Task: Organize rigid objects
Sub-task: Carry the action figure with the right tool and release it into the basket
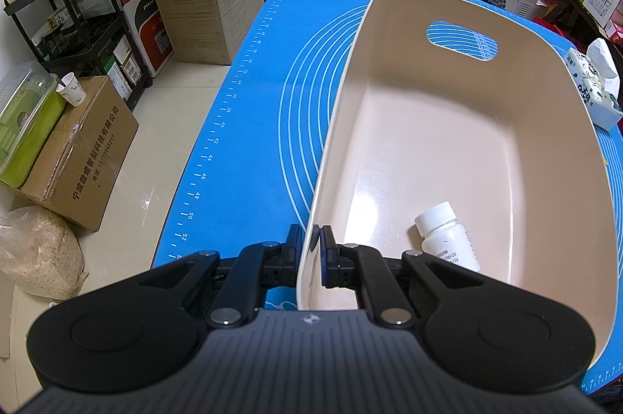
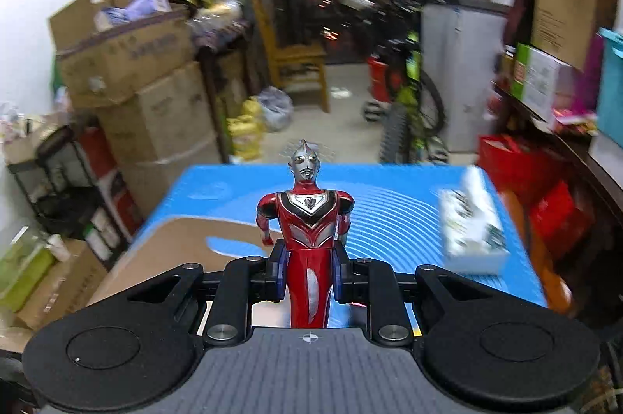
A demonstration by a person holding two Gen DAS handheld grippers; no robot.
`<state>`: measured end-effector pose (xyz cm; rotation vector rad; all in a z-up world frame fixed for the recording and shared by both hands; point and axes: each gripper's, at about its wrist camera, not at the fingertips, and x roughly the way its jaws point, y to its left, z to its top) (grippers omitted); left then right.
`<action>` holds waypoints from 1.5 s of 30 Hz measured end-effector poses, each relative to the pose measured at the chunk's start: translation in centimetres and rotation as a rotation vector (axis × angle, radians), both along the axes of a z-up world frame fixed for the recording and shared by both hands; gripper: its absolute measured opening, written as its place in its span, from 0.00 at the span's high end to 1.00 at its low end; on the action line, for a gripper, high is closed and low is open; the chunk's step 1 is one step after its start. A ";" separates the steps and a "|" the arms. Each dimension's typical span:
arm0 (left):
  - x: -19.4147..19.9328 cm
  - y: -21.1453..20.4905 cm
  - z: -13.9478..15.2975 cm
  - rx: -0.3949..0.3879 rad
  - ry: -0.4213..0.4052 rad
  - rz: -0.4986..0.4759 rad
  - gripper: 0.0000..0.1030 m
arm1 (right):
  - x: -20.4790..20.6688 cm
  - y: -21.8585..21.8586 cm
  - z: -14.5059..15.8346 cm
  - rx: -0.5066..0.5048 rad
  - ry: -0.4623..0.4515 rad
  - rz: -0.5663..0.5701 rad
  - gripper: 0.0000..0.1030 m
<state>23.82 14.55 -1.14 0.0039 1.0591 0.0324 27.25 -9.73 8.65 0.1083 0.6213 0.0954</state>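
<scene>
Carrying the toy figure [image 2: 307, 219] clamped in my right tongs [image 2: 308, 277], I aim for the bin [image 1: 545, 94] at ten o'clock; left tongs [image 1: 312, 250] pinch its rim, steadying.

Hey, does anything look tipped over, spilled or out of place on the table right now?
Only the white bottle: it lies on its side in the beige bin, cap still on, nothing spilled. The tissue pack sits beside the bin on the blue mat, apparently undisturbed.
</scene>
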 end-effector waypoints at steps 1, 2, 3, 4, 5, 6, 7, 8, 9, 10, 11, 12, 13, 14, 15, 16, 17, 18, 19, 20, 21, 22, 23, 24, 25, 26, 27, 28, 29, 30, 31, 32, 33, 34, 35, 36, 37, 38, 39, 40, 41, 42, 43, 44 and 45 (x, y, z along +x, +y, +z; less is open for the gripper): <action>0.0 0.0 0.0 0.000 0.000 0.000 0.89 | 0.2 0.7 0.2 -0.002 -0.005 0.018 0.70; 0.0 0.0 0.0 0.000 0.000 0.000 0.89 | 0.5 1.4 0.2 -0.005 -0.007 0.035 0.70; 0.0 0.0 0.0 0.001 0.000 0.000 0.89 | 0.7 2.2 0.2 -0.007 -0.006 0.052 0.70; 0.0 0.0 0.0 0.000 0.000 0.000 0.89 | 1.0 2.8 0.1 -0.007 -0.003 0.066 0.70; 0.0 0.0 0.0 0.001 0.000 0.000 0.89 | 1.3 3.6 -0.1 -0.007 0.004 0.083 0.70; 0.0 0.0 0.0 0.001 0.000 0.000 0.89 | 1.4 4.4 -0.4 -0.008 0.012 0.097 0.70; 0.0 0.0 0.0 0.000 0.000 0.000 0.89 | 1.6 5.0 -0.7 -0.010 0.024 0.111 0.70; 0.0 0.0 0.0 0.000 0.000 0.000 0.89 | 2.0 5.7 -1.2 -0.011 0.041 0.124 0.70; 0.0 0.0 0.0 0.001 0.000 0.000 0.89 | 2.3 6.5 -1.7 -0.010 0.062 0.137 0.70; 0.0 0.0 0.0 0.001 0.000 0.000 0.89 | 2.7 7.0 -2.3 -0.009 0.082 0.147 0.70; 0.0 0.0 0.0 0.001 0.000 0.000 0.89 | 3.0 7.6 -3.0 -0.012 0.106 0.159 0.70; 0.0 0.0 0.0 0.001 0.000 0.000 0.89 | 3.1 8.3 -3.8 -0.020 0.129 0.172 0.70; 0.0 0.0 0.0 0.000 0.000 0.000 0.89 | 3.2 8.9 -4.6 -0.031 0.148 0.180 0.70; 0.0 0.0 0.0 0.001 0.000 0.000 0.89 | 3.4 9.6 -5.4 -0.049 0.170 0.187 0.70; 0.0 0.0 0.0 0.001 0.000 0.000 0.89 | 3.6 10.1 -6.2 -0.065 0.191 0.191 0.70; 0.0 0.0 0.0 0.000 0.000 0.001 0.89 | 3.6 10.4 -7.0 -0.073 0.208 0.193 0.70; 0.0 0.0 0.0 0.000 0.000 0.000 0.89 | 3.8 10.8 -7.8 -0.083 0.231 0.195 0.70; 0.0 0.0 0.0 0.000 0.000 0.000 0.89 | 3.9 11.1 -8.6 -0.090 0.253 0.196 0.70; 0.0 0.0 0.0 0.001 0.000 0.000 0.89 | 3.9 11.4 -9.3 -0.099 0.274 0.197 0.70; 0.0 0.0 0.0 0.001 0.000 0.000 0.89 | 3.9 11.6 -9.9 -0.109 0.292 0.199 0.70; 0.0 0.0 0.0 0.001 0.000 0.001 0.89 | 3.9 11.7 -10.6 -0.120 0.311 0.201 0.70; 0.0 0.0 0.0 0.000 0.000 0.001 0.89 | 4.0 12.0 -11.2 -0.131 0.330 0.203 0.70; 0.0 0.0 0.0 0.000 0.000 0.001 0.89 | 4.1 12.1 -11.7 -0.139 0.344 0.204 0.70; 0.0 0.0 -0.1 0.001 0.000 0.001 0.89 | 4.1 12.2 -12.1 -0.146 0.362 0.205 0.70; 0.0 0.0 0.0 0.000 0.000 0.001 0.90 | 4.2 12.3 -12.5 -0.151 0.377 0.205 0.70; 0.0 0.0 0.0 -0.003 -0.003 0.000 0.90 | 4.3 12.4 -13.0 -0.157 0.395 0.205 0.70; 0.1 -0.1 0.1 -0.005 -0.005 -0.002 0.90 | 4.4 12.5 -13.1 -0.157 0.410 0.208 0.70; 0.1 -0.1 0.1 -0.002 -0.005 -0.002 0.90 | 4.6 12.6 -13.2 -0.157 0.416 0.211 0.70; 0.2 -0.2 0.0 -0.001 -0.004 -0.001 0.90 | 4.7 12.7 -13.3 -0.164 0.430 0.213 0.70; 0.2 -0.2 0.0 -0.002 -0.004 -0.001 0.90 | 4.8 12.8 -13.5 -0.167 0.446 0.217 0.70; 0.2 -0.2 0.0 -0.002 -0.004 -0.002 0.90 | 4.9 12.9 -13.7 -0.169 0.461 0.219 0.70; 0.2 -0.3 0.0 -0.001 -0.004 -0.002 0.90 | 4.9 12.9 -13.9 -0.173 0.474 0.216 0.70; 0.3 -0.3 0.1 -0.001 -0.005 -0.002 0.90 | 4.9 12.9 -13.9 -0.174 0.481 0.216 0.70; 0.2 -0.3 0.0 -0.002 -0.004 -0.002 0.90 | 4.9 12.9 -14.0 -0.171 0.486 0.218 0.70; 0.2 -0.3 0.1 -0.003 -0.005 -0.001 0.90 | 5.0 12.8 -13.9 -0.171 0.489 0.216 0.69; 0.2 -0.3 0.1 -0.004 -0.006 -0.001 0.90 | 5.0 12.7 -13.8 -0.171 0.488 0.210 0.63; 0.2 -0.2 0.0 -0.004 -0.006 -0.001 0.90 | 4.9 12.7 -13.7 -0.169 0.482 0.206 0.56; 0.3 -0.2 0.0 -0.004 -0.005 0.000 0.90 | 4.9 12.6 -13.5 -0.163 0.475 0.203 0.47; 0.3 -0.2 0.0 -0.004 -0.004 0.000 0.90 | 4.9 12.5 -13.3 -0.157 0.468 0.201 0.45; 0.3 -0.2 0.0 -0.003 -0.004 0.001 0.90 | 4.8 12.4 -13.1 -0.151 0.460 0.203 0.42; 0.3 -0.1 0.0 -0.003 -0.004 0.001 0.90 | 4.7 12.2 -12.8 -0.141 0.456 0.205 0.42; 0.3 -0.2 0.0 -0.002 -0.004 0.000 0.90 | 4.6 12.0 -12.4 -0.129 0.456 0.203 0.41; 0.3 -0.2 0.0 -0.001 -0.005 0.000 0.90 | 4.5 11.9 -12.0 -0.114 0.451 0.201 0.40; 0.3 -0.1 0.0 0.000 -0.005 -0.001 0.90 | 4.5 11.6 -11.5 -0.104 0.438 0.200 0.37; 0.2 -0.1 -0.1 0.000 -0.006 -0.001 0.90 | 4.4 11.4 -11.0 -0.101 0.421 0.197 0.35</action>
